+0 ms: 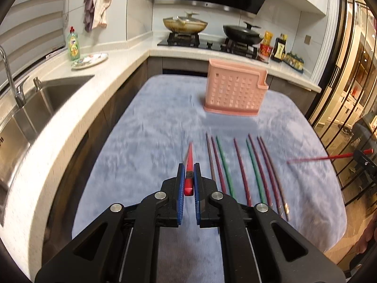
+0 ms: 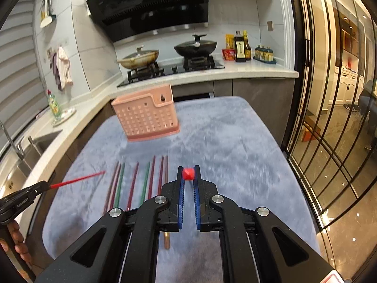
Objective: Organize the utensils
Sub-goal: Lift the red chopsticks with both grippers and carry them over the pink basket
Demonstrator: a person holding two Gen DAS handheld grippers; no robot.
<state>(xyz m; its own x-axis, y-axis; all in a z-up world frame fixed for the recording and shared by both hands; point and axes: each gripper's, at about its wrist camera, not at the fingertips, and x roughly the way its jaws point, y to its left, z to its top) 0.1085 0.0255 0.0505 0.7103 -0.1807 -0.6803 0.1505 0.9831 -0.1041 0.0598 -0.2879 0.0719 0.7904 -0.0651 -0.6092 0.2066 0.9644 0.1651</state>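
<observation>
A pink perforated utensil holder stands at the far side of the blue cloth; it also shows in the right wrist view. Several maroon, green and brown chopsticks lie in a row on the cloth, seen too in the right wrist view. My left gripper is shut on a red chopstick that points forward. My right gripper is shut on another red chopstick, seen end-on. In the left wrist view that chopstick shows at the right, in the air.
A steel sink with a tap is at the left. A green dish soap bottle and a plate stand on the counter. Two pans sit on the stove at the back, with sauce bottles. Glass doors line the right.
</observation>
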